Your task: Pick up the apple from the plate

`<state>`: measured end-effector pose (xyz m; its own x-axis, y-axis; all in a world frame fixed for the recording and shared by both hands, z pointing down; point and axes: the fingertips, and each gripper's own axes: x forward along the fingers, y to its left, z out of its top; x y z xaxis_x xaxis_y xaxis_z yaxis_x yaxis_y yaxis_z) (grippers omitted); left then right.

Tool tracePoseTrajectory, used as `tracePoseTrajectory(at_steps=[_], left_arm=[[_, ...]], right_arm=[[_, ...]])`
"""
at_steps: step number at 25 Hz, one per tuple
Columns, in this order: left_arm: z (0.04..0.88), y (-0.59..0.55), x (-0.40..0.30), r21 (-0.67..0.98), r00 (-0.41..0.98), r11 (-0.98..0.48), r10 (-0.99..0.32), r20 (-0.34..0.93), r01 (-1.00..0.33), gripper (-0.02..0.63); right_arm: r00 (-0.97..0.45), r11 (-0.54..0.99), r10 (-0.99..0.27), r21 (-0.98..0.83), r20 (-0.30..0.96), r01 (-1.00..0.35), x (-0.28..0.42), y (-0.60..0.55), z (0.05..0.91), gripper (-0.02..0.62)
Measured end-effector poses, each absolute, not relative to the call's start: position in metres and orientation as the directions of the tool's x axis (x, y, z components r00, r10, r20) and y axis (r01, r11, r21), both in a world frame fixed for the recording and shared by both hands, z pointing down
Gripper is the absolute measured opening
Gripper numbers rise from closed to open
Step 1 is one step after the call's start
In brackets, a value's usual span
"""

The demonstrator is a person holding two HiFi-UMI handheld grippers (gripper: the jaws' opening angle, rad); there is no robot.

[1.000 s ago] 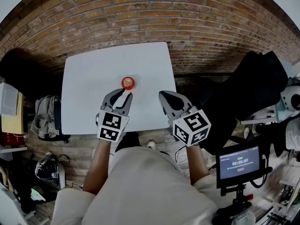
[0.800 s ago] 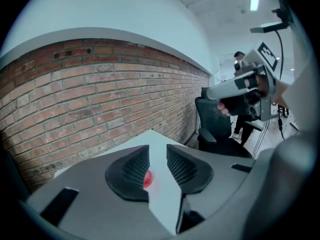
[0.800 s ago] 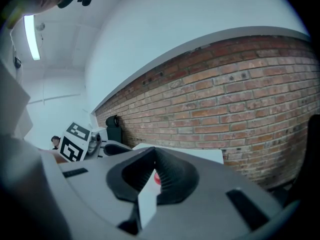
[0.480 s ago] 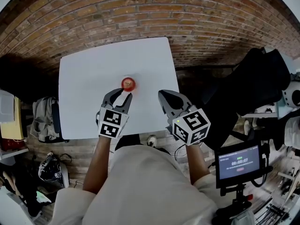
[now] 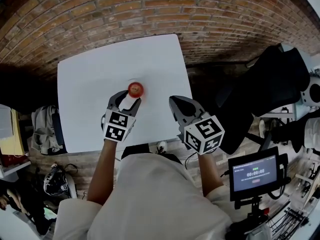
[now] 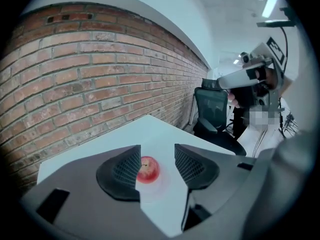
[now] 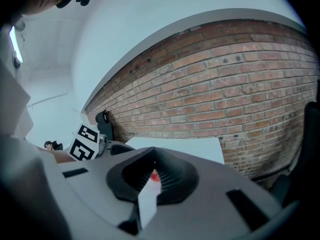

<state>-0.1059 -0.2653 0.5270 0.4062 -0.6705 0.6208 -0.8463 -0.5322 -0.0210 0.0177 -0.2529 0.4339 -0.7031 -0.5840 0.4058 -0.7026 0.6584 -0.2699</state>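
Note:
A small red apple point(image 5: 135, 89) sits on a white plate point(image 6: 159, 185) that hardly stands out from the white table point(image 5: 90, 84). My left gripper point(image 5: 127, 98) is just short of the apple, tilted down at it. In the left gripper view the apple point(image 6: 148, 170) shows in the gap ahead of the left gripper point(image 6: 157, 156). Its jaws are opening and neither pad touches the fruit. My right gripper point(image 5: 173, 102) hovers over the table's near right corner, shut and empty. A sliver of the apple point(image 7: 155, 176) shows past the right gripper point(image 7: 152, 159).
A black office chair point(image 5: 250, 94) stands right of the table, with a small monitor on a stand point(image 5: 255, 173) near it. Bags point(image 5: 47, 126) lie on the floor at the left. The brick wall point(image 5: 150, 9) runs behind the table's far edge.
My left gripper has moved forward and down to just short of the apple, and its jaws have spread wider. My right gripper has barely shifted in the head view.

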Motion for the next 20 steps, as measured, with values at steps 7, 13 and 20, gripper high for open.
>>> tracePoseTrajectory(at_steps=[7,13,20], left_arm=[[0.546,-0.279,-0.106,0.003,0.433,-0.564,-0.629,0.645,-0.826,0.227],[0.565,-0.288,-0.110,0.018,0.445,-0.590,-0.589,0.675,-0.807,0.227],[0.588,-0.297,-0.109,0.030,0.454,-0.623,-0.534,0.713,-0.781,0.267]], right_arm=[[-0.683,0.634,-0.588,-0.277,0.433,-0.722,0.015,-0.261,0.444,0.002],[-0.670,0.616,-0.583,-0.288,0.459,-0.733,0.009,-0.268,0.453,0.002],[-0.660,0.598,-0.571,-0.303,0.489,-0.742,0.007,-0.269,0.469,0.002]])
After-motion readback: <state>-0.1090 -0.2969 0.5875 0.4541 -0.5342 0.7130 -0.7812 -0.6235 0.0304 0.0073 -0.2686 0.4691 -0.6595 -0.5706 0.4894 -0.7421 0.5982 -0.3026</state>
